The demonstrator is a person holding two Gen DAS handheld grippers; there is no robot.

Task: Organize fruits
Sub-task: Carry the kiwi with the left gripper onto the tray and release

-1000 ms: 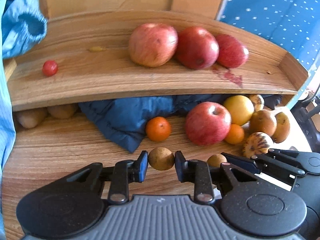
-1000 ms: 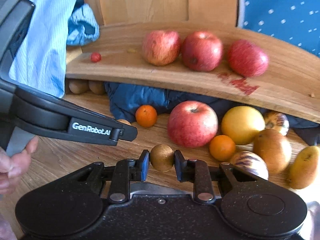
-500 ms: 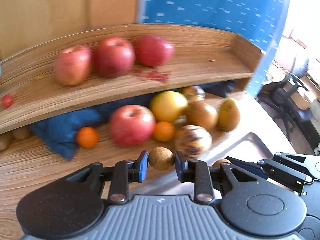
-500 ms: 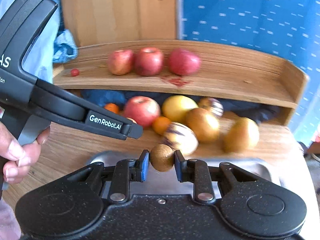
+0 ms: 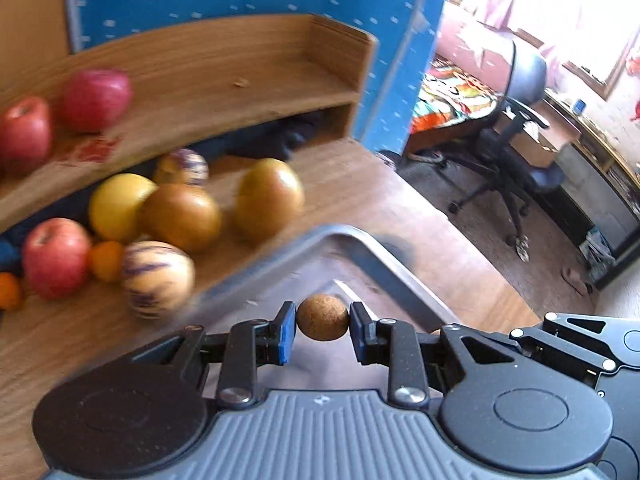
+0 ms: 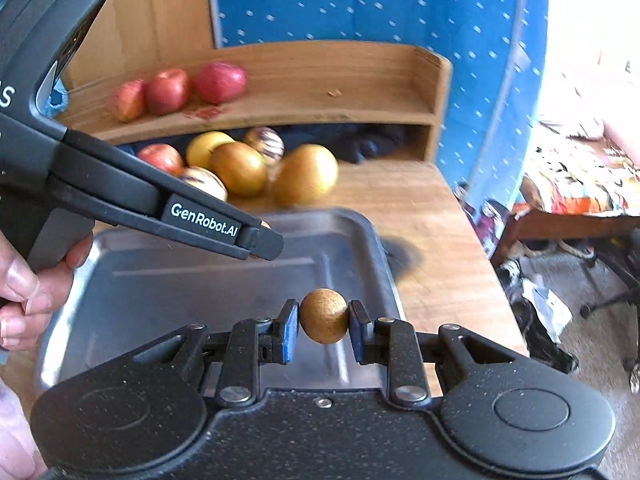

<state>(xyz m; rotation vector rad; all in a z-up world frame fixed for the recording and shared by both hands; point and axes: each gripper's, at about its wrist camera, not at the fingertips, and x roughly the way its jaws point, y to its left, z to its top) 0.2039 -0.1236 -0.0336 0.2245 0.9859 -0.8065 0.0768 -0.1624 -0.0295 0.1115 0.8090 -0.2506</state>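
left gripper [image 5: 322, 318] clamped on brown fruit [image 5: 322, 317], right gripper [image 6: 323, 316] clamped on second brown fruit [image 6: 323, 316], both above tray [image 6: 160, 280]

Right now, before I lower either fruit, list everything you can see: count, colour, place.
Small round brown fruits: two, one in each gripper, above the tray.
Steel tray: one, silver, on the wooden desk.
Red apples: three on the curved wooden shelf, one on the desk below.
Yellow round fruit: one, desk.
Brown-gold round fruits: two, desk.
Purple-striped cream fruits: two, desk.
Small oranges: two, desk, left-wrist view.
Office chair: dark, floor.
Person's hand: holding the left gripper.
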